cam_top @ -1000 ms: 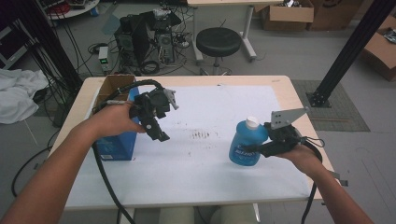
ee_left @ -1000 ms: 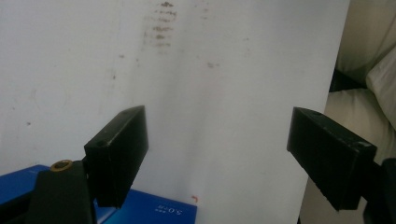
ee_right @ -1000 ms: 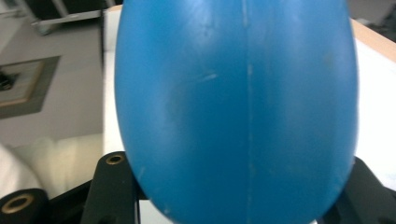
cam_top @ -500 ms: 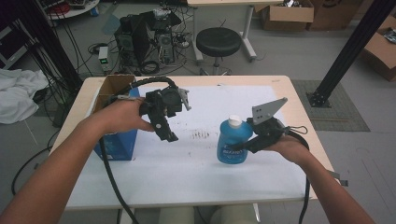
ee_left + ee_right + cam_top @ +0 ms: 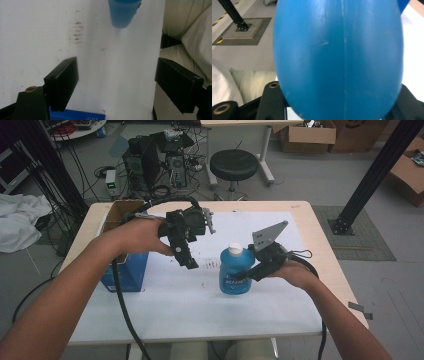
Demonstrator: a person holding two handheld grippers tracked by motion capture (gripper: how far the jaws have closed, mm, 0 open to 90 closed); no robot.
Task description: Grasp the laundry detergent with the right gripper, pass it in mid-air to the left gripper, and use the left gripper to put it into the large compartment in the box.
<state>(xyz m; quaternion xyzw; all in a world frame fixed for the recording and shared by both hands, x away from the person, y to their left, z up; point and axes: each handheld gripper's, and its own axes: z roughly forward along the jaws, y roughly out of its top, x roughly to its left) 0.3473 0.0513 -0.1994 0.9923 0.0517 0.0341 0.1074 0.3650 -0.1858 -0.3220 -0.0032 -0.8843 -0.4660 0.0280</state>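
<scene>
From the high view, over the white sheet [image 5: 165, 310]: right gripper [image 5: 248, 271] clamped on the blue bottle [image 5: 234, 275], upright at mid-sheet, base at or just off the surface, cannot tell which. Gripped on the rounded side, so could slip or twist out if swung fast, and could tip if set down crooked. Left gripper [image 5: 186, 256] close by, left of the bottle, pointing down, jaws just been opening, nothing between them. Could knock the bottle or its white cap [image 5: 235, 250] if brought across carelessly. Blue box [image 5: 122, 272] at the sheet's left edge, under the left forearm, well clear of the bottle. Cable [image 5: 122, 320] trailing off the near edge; could snag on a long reach. Stool [image 5: 241, 164] beyond the table [image 5: 300, 215], no hindrance.

Through the left gripper view: jaws wide apart and empty; bottle [image 5: 124, 12] ahead, past brown smudges [image 5: 77, 31]; box corner [image 5: 77, 117] just below. Nothing between jaws and bottle.

Through the right gripper view: bottle wall [image 5: 339, 55] pressed tight between the jaws, smooth and bulging, likely slippery.
</scene>
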